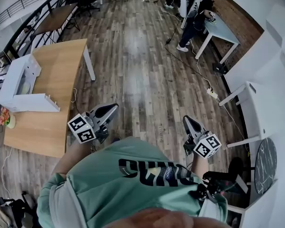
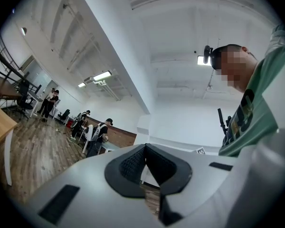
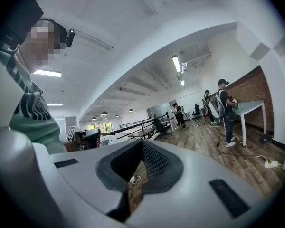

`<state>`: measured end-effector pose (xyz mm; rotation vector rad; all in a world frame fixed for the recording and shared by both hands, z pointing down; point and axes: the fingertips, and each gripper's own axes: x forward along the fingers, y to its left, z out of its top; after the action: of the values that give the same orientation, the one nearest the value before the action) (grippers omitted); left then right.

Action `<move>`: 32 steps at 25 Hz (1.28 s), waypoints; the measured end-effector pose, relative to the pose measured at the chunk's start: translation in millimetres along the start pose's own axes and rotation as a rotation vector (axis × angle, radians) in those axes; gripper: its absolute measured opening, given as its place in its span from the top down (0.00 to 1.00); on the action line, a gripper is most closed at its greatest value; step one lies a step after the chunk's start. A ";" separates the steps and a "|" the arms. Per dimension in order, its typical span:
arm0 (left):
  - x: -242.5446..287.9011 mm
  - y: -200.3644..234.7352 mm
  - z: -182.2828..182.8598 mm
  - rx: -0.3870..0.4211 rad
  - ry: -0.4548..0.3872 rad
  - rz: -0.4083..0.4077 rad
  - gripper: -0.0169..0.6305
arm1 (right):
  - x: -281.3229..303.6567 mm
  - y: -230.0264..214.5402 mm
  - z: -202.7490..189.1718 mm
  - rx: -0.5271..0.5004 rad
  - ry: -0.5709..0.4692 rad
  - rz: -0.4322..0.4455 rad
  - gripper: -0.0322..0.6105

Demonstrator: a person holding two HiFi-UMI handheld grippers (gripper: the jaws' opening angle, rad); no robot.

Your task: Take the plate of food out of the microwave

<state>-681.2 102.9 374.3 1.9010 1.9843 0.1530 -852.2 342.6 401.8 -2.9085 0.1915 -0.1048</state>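
Observation:
A white microwave (image 1: 18, 85) stands on the wooden table (image 1: 57, 75) at the left of the head view, its top towards me. Something pale yellow shows in its opening, too small to tell as a plate. Both grippers are held close to my chest, far from the microwave. The left gripper (image 1: 113, 107) points up and forward, its jaws shut with nothing between them (image 2: 145, 147). On the other side the right gripper (image 1: 186, 119) is shut and empty too (image 3: 142, 142). Each one's marker cube (image 1: 81, 128) sits near my hand.
A small pot of flowers (image 1: 5, 118) stands near the table's left edge. White tables (image 1: 270, 103) and a dark round top (image 1: 265, 163) line the right side. A power strip (image 1: 212, 93) with a cable lies on the wood floor. People (image 1: 194, 13) stand at a far desk.

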 end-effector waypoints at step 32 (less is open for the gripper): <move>96.4 338.5 107.5 0.057 -0.091 0.267 0.97 | 402.2 -182.4 79.0 -0.025 0.057 0.305 0.94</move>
<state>-327.1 203.0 371.2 2.1633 1.6871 0.0813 -425.6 480.9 389.0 -2.8625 0.6448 -0.1351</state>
